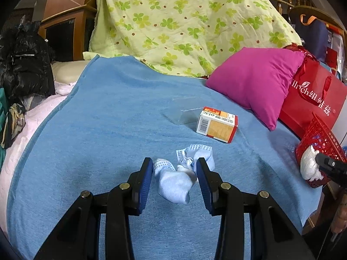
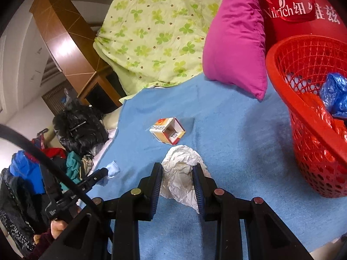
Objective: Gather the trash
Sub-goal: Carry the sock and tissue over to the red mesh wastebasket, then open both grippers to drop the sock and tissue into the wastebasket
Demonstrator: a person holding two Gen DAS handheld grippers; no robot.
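1. Taking the red basket [image 2: 282,82] as the landmark: it stands at the edge of the bed, on the blue blanket [image 1: 108,119], and already holds a blue crumpled bag [image 2: 335,95] and something red and shiny. I would judge the collecting well begun but not finished.
2. The right gripper [image 2: 177,173] has its fingers pinching a crumpled white paper [image 2: 180,162], carried just beside the basket and not yet over its rim. In the left wrist view that paper [image 1: 309,164] shows against the near side of the basket.
3. The left gripper [image 1: 174,169] has its fingers closed on a pale blue face mask [image 1: 175,184], well away from the basket, above the middle of the blanket.
4. Still lying on the blanket, between the mask and the pink pillow [image 1: 256,82] beside the basket: a small orange and white carton [image 1: 216,124] and, just beyond it, a clear plastic sheet [image 1: 180,112]. Both are left to do, I think.
5. Only the right wrist view looks into the basket and shows the carton's open end. Only the left wrist view shows the clear sheet and the mask in full; the other view catches just a corner of the mask at the left gripper's tip.
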